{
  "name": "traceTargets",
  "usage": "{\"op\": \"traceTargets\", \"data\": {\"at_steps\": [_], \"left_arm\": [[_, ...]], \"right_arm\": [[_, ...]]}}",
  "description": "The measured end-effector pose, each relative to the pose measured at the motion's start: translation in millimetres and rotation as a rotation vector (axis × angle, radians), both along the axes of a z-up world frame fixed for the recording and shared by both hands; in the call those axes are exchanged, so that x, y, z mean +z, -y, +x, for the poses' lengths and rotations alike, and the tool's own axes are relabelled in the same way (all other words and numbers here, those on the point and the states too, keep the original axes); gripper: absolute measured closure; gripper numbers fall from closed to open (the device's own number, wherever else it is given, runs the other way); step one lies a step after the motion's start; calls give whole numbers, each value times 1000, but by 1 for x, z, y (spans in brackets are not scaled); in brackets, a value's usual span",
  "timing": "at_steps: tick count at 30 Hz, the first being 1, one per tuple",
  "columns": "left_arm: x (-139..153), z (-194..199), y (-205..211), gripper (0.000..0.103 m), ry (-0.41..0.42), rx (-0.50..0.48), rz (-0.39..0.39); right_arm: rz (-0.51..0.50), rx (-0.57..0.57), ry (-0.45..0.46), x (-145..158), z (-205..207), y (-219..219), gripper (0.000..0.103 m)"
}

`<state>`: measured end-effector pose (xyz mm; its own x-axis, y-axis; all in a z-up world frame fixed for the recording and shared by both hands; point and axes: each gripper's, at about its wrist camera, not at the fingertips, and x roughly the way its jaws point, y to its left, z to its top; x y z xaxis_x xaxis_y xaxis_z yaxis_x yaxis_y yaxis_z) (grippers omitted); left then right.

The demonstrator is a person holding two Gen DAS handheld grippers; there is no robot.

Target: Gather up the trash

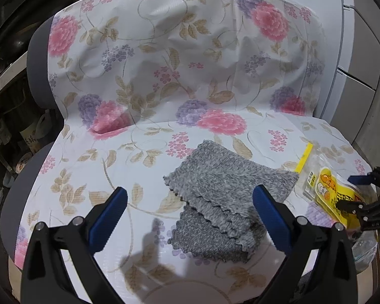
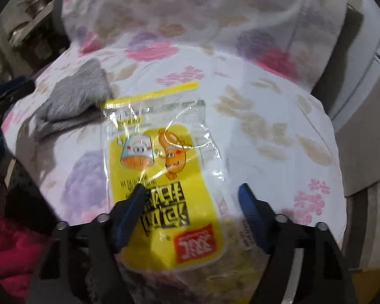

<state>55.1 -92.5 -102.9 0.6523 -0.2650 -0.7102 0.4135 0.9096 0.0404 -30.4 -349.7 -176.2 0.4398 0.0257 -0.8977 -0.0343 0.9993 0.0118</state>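
A yellow and clear plastic snack wrapper (image 2: 164, 172) with cartoon figures lies on the floral sheet at the seat's right edge; it also shows in the left wrist view (image 1: 326, 185). My right gripper (image 2: 192, 192) is open, its blue fingers on either side of the wrapper's near end. In the left wrist view the right gripper (image 1: 352, 192) comes in from the right at the wrapper. My left gripper (image 1: 190, 200) is open and empty, above the seat in front of a folded grey cloth (image 1: 225, 192).
A floral plastic sheet (image 1: 164, 50) covers a grey chair seat and backrest. The grey cloth (image 2: 73, 101) lies left of the wrapper. Dark cluttered shelves stand at the left (image 1: 2, 76), a white cabinet at the right (image 1: 362, 63). A red garment (image 2: 10, 253) is at lower left.
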Motion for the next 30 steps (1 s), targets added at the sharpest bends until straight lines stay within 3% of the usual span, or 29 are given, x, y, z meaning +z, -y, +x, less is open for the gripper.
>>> {"op": "traceTargets", "data": {"at_steps": [2,3,7,10,14,17,18,19,21,25,30], "left_arm": [[0,2,-1,7,-5,4,-2],[-1,3,-2,7,-5,4,-2],[-1,4,-2,7,-6,3,1],[-1,5,-1,7,-6,2,4],[-2,6,-3,7,-2,6,5],[-2,5,-3,6,-4,4,7],[-2,5,-3,7,-4,3,7],[-2,5,-3,7,-5,2,6],[-2,4,-3,7,-5,0,6],[-3,4,-1,7,-8,-7,5],[-6,3,3,7,-17,-15,7]], "right_arm": [[-2,-6,6,4,-6,0,67],[-1,-24,11,6,-8,2,99],[93,-108,33,8,-18,20,100],[53,-187,62,8,-19,28,100],[-23,-420,112,12,-19,48,101],[38,-467,112,10,-21,53,94],[83,-448,108,9,-21,53,83],[140,-427,114,8,-23,52,55],[155,-426,141,11,-28,53,28],[120,-380,132,9,-30,49,28],[-12,-291,118,1,-17,26,31]]}}
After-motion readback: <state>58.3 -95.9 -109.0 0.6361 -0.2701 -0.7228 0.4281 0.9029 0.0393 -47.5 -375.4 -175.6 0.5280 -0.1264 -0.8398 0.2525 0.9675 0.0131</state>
